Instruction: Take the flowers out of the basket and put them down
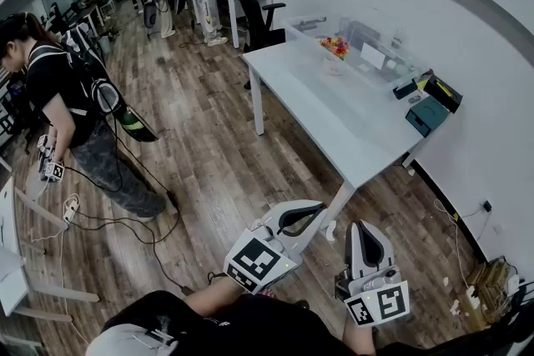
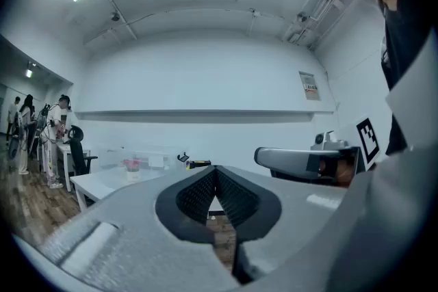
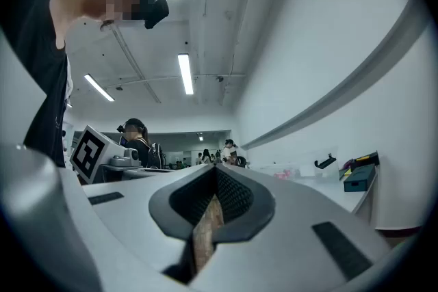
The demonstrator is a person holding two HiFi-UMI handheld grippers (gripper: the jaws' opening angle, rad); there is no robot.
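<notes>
Left hand-held gripper [image 1: 322, 207] and right hand-held gripper [image 1: 360, 227] are both closed tight on nothing, the flowers [image 1: 335, 46] sit way off near the worktop's [image 1: 334, 108] far wall-side edge, probably light and crushable, so I'd pinch the stems.

- The head view looks steeply down from above the person's chest. The left gripper [image 1: 321, 208] and right gripper [image 1: 360, 228] sit low in frame, and the white bench [image 1: 334, 96] lies well ahead.
- The left gripper view sits just behind its own fingers [image 2: 198, 195], facing level toward the bench and the far wall.
- The right gripper view sits just behind its fingers [image 3: 233, 196], tilted slightly up along the wall.
- All three views share the bench, and each gripper view catches the other gripper at its edge.
</notes>
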